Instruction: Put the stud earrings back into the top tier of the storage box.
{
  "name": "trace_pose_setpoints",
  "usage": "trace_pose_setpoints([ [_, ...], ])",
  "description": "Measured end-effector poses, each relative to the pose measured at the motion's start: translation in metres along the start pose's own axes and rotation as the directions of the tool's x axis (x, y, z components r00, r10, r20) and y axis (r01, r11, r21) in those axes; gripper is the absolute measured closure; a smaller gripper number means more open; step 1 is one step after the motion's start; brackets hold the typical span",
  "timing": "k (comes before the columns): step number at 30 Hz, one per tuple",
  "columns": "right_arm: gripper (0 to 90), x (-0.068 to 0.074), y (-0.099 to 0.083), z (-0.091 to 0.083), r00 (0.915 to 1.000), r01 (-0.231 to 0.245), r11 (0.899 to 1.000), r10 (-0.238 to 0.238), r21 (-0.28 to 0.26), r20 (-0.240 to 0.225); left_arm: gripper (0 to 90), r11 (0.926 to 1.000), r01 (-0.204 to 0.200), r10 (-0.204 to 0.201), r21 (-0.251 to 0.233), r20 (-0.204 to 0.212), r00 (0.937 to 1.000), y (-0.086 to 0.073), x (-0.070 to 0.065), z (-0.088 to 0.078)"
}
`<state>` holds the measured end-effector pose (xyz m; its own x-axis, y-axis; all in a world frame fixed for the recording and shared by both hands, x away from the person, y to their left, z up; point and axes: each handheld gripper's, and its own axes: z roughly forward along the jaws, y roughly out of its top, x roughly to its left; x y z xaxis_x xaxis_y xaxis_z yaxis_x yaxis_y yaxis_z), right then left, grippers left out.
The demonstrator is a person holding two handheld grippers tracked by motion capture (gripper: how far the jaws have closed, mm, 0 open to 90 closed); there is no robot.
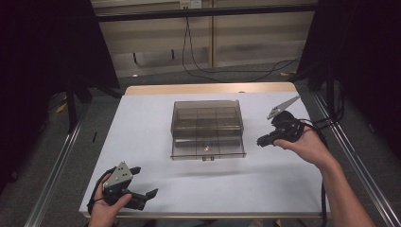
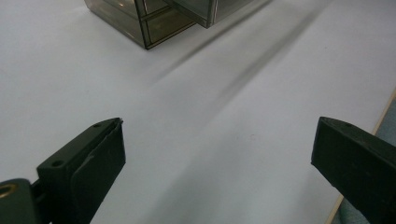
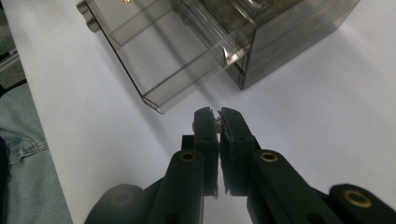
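At the middle of the tabletop [image 1: 142, 123]: a smoky clear drawer box [image 1: 207, 111], its bottom drawer [image 1: 189, 150] pulled out toward 6 o'clock. Inside that drawer, near the front wall, a tiny gold speck [image 1: 206, 147], too small to identify.

At 3 o'clock of the box, just beside the drawer's corner: right hand-held gripper [image 1: 260, 141], closed, with a small pale piece [image 3: 217, 122] pinched at the tips in the right gripper view, aimed at the open drawer [image 3: 154, 60] from 5 o'clock.

At 7 o'clock, near the tabletop's front edge and well apart from the box: left hand-held gripper [image 1: 145, 181], jaws spread wide, gripping nothing, bare tabletop between them in the left gripper view.

Step in hand, by the look of it: carrying the piece to the drawer for a drop.

Next move, judged from this: lift over the drawer's side wall, tips above the open compartment, then release. Care needed against knocking the light box sideways. Afterwards, probably a push on the drawer front toward 12 o'clock, with the left hand-held gripper free for steadying the box.
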<state>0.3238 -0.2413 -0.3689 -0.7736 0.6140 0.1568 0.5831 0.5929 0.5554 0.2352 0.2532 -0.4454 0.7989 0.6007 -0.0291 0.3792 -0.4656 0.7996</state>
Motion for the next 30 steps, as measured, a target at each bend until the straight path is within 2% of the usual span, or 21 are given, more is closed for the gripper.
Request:
trace_pose_setpoints([
  [6,86.4,0.008,0.011,-0.007,0.9996,0.027,0.999,-0.027,-0.022,-0.001,2.9,1.0,0.0,0.0,-0.002,-0.002,1.0,0.0,0.0,0.0],
  [9,86.4,0.012,0.017,-0.013,0.9987,0.05,0.997,-0.051,-0.063,-0.006,2.9,1.0,-0.006,0.006,0.006,-0.005,1.0,0.0,0.0,0.001],
  [12,86.4,0.014,0.022,-0.014,0.998,0.063,0.997,-0.063,-0.05,-0.004,2.9,1.0,-0.006,0.006,0.001,0.001,1.0,0.0,-0.001,0.001],
  [21,86.4,0.02,0.036,-0.015,0.9958,0.088,0.993,-0.09,-0.08,-0.018,3.0,1.0,-0.009,0.009,0.003,0.002,1.0,0.0,0.0,0.001],
  [30,86.4,0.029,0.056,-0.007,0.9907,0.13,0.99,-0.132,-0.061,-0.033,3.0,1.0,-0.006,0.006,0.002,0.0,1.0,0.0,0.0,0.0],
])
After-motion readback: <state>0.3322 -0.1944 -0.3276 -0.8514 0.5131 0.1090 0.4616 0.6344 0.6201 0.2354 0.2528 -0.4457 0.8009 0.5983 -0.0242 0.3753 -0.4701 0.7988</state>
